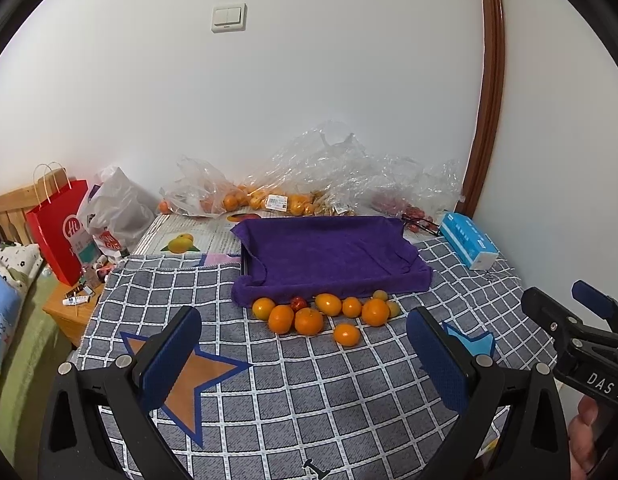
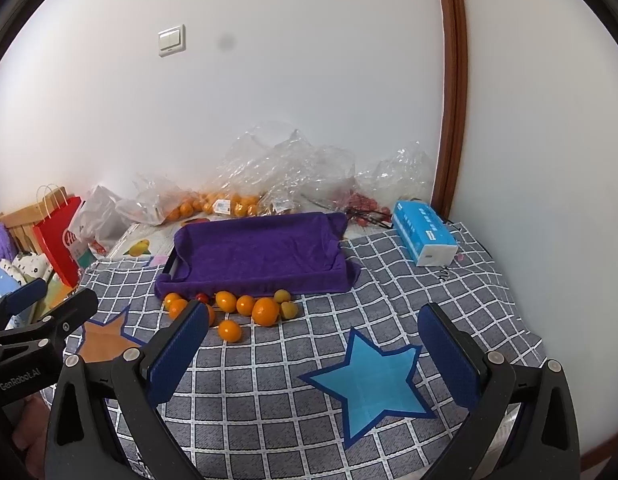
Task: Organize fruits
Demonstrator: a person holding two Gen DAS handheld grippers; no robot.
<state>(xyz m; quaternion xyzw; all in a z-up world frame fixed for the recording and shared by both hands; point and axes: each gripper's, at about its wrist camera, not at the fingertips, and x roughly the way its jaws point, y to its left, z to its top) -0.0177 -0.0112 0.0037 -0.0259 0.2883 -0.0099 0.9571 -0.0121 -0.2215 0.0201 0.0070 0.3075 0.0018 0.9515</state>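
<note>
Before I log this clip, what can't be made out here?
- Tray under the purple towel: covered, only its edge shows, left wrist view.
- Fruit in plastic bags: blurred by crinkled film.
- Orange fruit: partly hidden behind right claw finger, right wrist view.

Fruits (image 1: 325,314) before towel-covered tray (image 1: 329,256), tissue box (image 1: 471,242) right, bags (image 1: 309,176) behind

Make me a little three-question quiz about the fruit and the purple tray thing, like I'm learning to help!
1. True or false: the purple towel-lined tray already holds fruit.
2. Which fruit sits alone, nearest the grippers? A) the small red fruit B) the lone orange C) the small greenish fruit
3. Fill in: both the left gripper and the right gripper are ____.

Key: 1 false, it is bare; 2 B; 3 open, holding nothing.
</note>
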